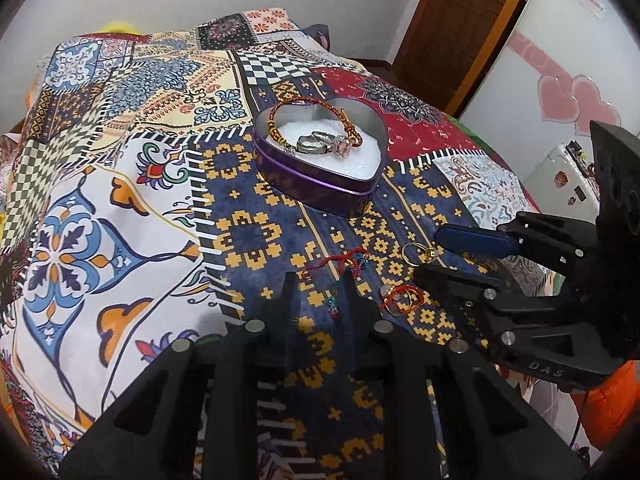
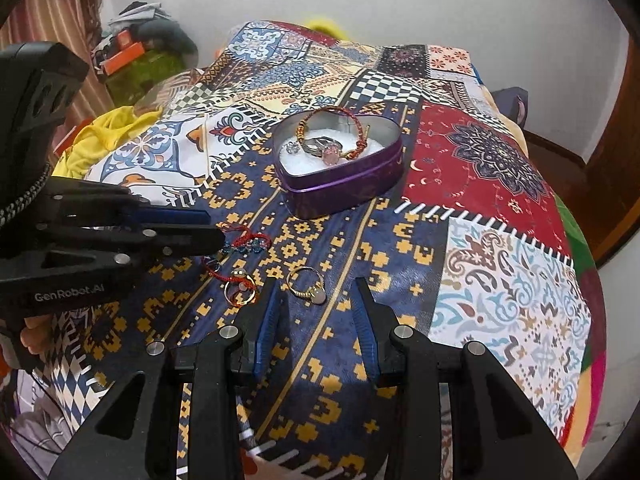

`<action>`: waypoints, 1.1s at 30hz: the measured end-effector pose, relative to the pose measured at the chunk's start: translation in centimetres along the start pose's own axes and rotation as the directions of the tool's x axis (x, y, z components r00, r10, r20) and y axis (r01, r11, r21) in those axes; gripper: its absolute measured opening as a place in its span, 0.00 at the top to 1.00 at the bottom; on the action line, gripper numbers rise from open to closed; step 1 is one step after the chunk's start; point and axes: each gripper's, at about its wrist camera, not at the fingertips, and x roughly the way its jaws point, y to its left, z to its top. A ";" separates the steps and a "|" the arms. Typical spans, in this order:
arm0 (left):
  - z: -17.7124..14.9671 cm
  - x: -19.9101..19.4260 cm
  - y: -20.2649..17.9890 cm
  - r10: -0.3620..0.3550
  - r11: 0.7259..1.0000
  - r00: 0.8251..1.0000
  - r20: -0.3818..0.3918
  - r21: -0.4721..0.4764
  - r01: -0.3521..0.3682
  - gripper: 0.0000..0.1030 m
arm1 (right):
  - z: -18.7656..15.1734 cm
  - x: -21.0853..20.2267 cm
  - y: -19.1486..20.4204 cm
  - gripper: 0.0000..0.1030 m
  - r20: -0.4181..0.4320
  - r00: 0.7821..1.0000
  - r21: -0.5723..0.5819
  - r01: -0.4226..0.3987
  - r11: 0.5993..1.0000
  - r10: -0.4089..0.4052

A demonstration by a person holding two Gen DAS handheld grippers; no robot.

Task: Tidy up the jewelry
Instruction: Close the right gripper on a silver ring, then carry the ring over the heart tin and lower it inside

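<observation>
At the bottom of the right wrist view the right gripper (image 2: 316, 300) is seen with its jaws wide apart and nothing held between them; just beyond its tips, at lower centre, a gold ring with a pale stone (image 2: 306, 285) lies flat on the patterned cloth (image 2: 500, 280). In the left wrist view the left gripper (image 1: 318, 292) is likewise parted, less widely, and empty, with a red cord bracelet (image 1: 336, 262) lying loose just past its fingertips. Beside it, toward the lower right of that frame, a second gold ring tangled with red thread (image 1: 402, 300) can be made out. These pieces are judged to be very light; the rings stiff, smooth and likely to slip or skate on the cloth, so a pinch across the band from above, pressing slightly into the fabric, would be favoured over a hold on the stone. The cord is soft and limp, is expected to drape and snag on neighbouring pieces, and is best taken at its knotted, beaded part. Further off, at the centre of both frames, a purple heart-shaped tin (image 2: 340, 184) stands open, already holding a beaded bangle (image 2: 328, 128) and several rings (image 1: 324, 142) on a white lining. Its thin upright wall must be cleared from above when anything is dropped in. The two grippers are close together near the loose pieces, so room there is tight, whereas open cloth is available to the right of the tin; the cloth falls away at its far and right edges.
</observation>
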 end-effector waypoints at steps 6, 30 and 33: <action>0.2 0.7 0.0 -0.012 1.000 1.000 -0.009 -0.001 0.012 0.82 | 0.1 0.5 0.2 0.68 0.005 1.000 -0.008 -0.018 1.000 0.018; 1.9 -5.0 0.0 0.031 0.999 0.989 0.147 -0.010 -0.030 0.94 | 0.8 -2.1 -0.4 0.83 0.094 0.995 0.055 -0.019 0.998 0.014; 2.3 -6.4 -0.1 0.035 0.999 0.983 0.178 -0.009 -0.034 0.94 | 1.3 -3.1 -0.5 0.83 0.125 0.992 0.061 -0.008 0.998 0.000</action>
